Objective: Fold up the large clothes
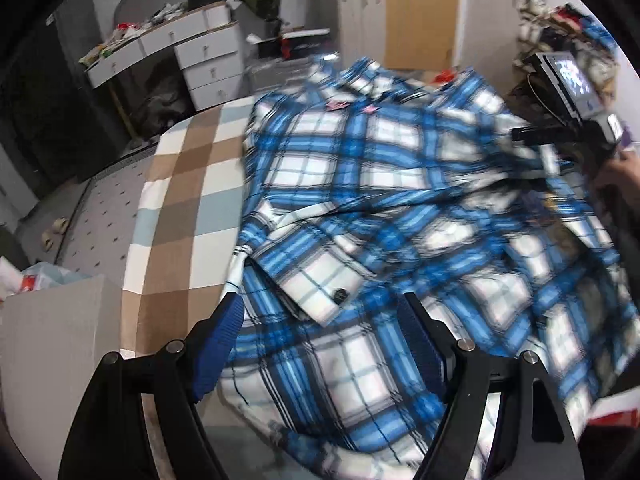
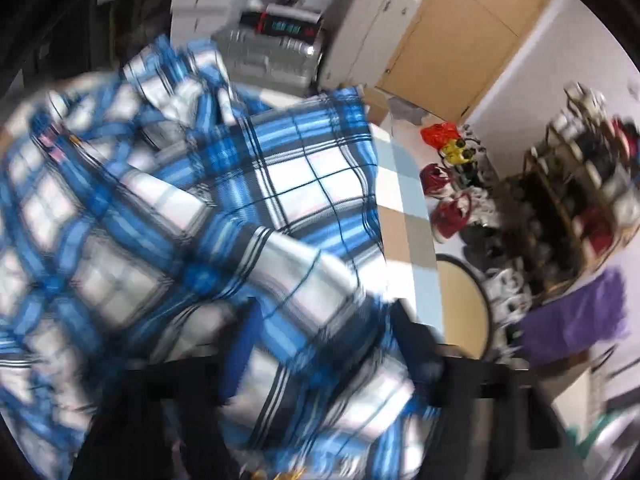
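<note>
Blue-and-white plaid flannel shirt (image 1: 380, 184) lies rumpled across the checked tan-and-pale-blue bedcover (image 1: 180, 208), collar toward the far edge. Left gripper (image 1: 322, 340) gapes over the near hem, gripping nothing. Right gripper (image 2: 320, 344) straddles cloth at the right edge (hold unclear, blurred).

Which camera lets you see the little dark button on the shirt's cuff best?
The left wrist view. There the button shows fairly sharp on the cuff of the blue checked shirt. The right wrist view is badly blurred; it shows the shirt, but I cannot find the button in it.
</note>
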A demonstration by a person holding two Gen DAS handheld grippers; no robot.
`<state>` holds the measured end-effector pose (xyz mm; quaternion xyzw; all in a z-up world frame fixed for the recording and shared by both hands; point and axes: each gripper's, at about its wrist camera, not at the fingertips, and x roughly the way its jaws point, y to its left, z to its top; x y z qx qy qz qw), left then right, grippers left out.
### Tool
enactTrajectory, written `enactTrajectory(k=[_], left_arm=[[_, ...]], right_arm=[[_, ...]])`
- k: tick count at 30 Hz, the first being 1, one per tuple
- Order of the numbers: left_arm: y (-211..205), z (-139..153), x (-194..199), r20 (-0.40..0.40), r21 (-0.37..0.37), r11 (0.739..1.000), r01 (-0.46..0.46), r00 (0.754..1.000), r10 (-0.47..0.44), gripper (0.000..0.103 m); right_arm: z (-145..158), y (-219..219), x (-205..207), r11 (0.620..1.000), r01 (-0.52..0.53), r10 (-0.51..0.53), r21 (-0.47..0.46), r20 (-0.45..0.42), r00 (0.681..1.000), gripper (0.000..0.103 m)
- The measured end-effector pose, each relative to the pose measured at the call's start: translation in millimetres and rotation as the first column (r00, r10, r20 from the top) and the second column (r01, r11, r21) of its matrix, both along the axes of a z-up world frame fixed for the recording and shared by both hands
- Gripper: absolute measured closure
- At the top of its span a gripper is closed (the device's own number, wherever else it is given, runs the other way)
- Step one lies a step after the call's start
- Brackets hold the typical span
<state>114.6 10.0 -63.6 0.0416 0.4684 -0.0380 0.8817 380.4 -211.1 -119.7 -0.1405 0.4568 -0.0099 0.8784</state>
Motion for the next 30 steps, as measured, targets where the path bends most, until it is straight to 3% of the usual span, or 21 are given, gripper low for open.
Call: enactTrajectory(k=[4,7,10,12,14,16,19,21,27,29,30], left_arm=[[-12,4,-26,-0.03,-0.003,0.998,0.063,0.998,-0.063,0.028],[-20,-4,-36,-0.093,-0.037,0.995,0.088,0.992,-0.091,0.028],[-38,-20,-45,-0.18,-0.072,0.981,0.18,0.965,-0.19,0.028],[-48,-29,-46,-0.199,0.004,0.976,0.216,0.957,-0.211,0.028],[-52,-38,-47,-0.224,0.068,0.977,0.203,0.957,-0.183,0.028],[-51,-49,-44,-0.28,0.021,0.981,0.195,0.943,-0.181,0.028],[-49,-67,-46,-0.364,0.024,0.986,0.163,0.92,-0.143,0.028],[-47,-69,-53,-0.368,0.047,0.985,0.164,0.92,-0.136,0.027],[-32,-62,-85,-0.399,0.226,0.95,0.215,0.91,-0.111,0.027],[-18,-61,-96,-0.397,0.302,0.931,0.205,0.915,-0.073,0.028],[-9,-54,-100,-0.38,0.299,0.937,0.18,0.923,-0.056,0.028]], right_arm=[[38,-11,-75,0.963,-0.031,0.016,0.267,0.058,0.998,0.023],[55,-10,-150,0.897,-0.082,0.024,0.435,0.136,0.99,0.013],[59,-2,-209,0.815,-0.124,0.02,0.566,0.187,0.982,0.008],[53,4,-241,0.764,-0.156,0.023,0.626,0.215,0.976,0.007],[48,12,-268,0.74,-0.183,0.025,0.647,0.246,0.969,0.007],[38,18,-288,0.715,-0.214,0.03,0.665,0.277,0.96,0.007],[36,20,-290,0.725,-0.201,0.053,0.659,0.237,0.97,0.007],[34,22,-295,0.72,-0.223,0.072,0.657,0.248,0.966,0.007],[24,17,-289,0.709,-0.185,0.067,0.681,0.196,0.978,0.007],[22,14,-288,0.694,-0.177,0.066,0.698,0.184,0.981,0.007],[21,12,-289,0.689,-0.171,0.06,0.705,0.179,0.982,0.007]])
